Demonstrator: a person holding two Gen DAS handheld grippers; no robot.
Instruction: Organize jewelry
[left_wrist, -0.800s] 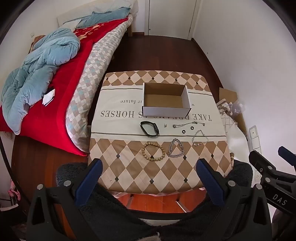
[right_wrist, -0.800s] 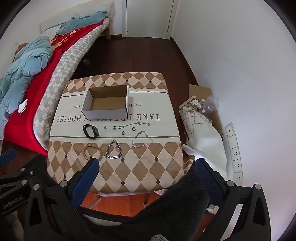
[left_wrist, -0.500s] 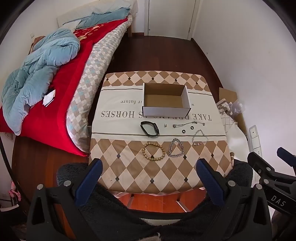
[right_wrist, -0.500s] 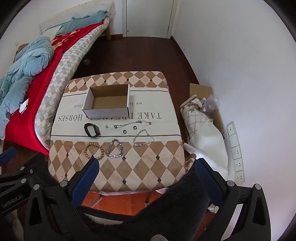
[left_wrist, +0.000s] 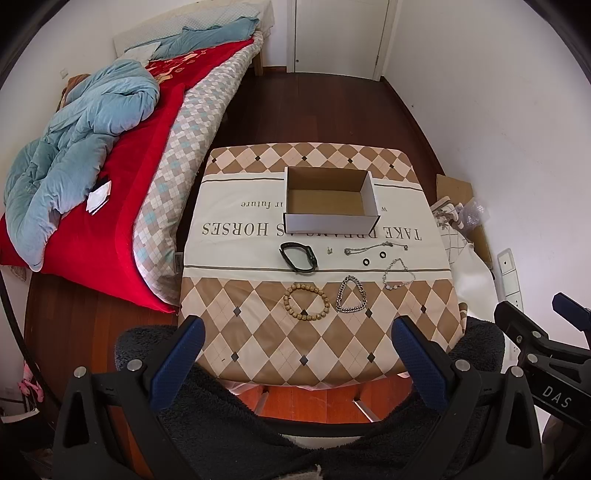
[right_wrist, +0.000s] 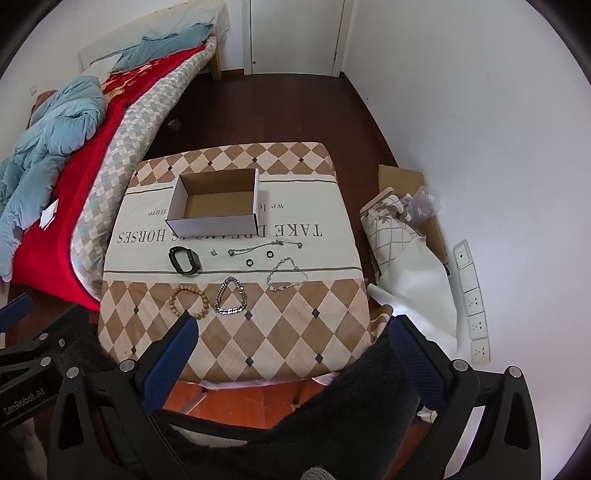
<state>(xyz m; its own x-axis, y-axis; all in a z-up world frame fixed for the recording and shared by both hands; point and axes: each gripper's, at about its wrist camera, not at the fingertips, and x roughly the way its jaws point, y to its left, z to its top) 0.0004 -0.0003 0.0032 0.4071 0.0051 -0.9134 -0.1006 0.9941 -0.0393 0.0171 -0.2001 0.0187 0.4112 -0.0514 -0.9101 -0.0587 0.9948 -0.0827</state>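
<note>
An empty white cardboard box stands on a small table with a checked cloth. In front of it lie a black band, a wooden bead bracelet, a silver chain bracelet, a thin silver bracelet, a thin chain, two small black rings and a tiny piece. My left gripper and right gripper are both open and empty, above the table's near edge.
A bed with a red cover and blue quilt runs along the left. Bags and cardboard lie on the floor right of the table, by a power strip. A white wall stands at the right. A dark fleece sleeve fills the bottom.
Both views have shifted only slightly; the right gripper has drifted a little to the left. Nothing on the table has moved.
</note>
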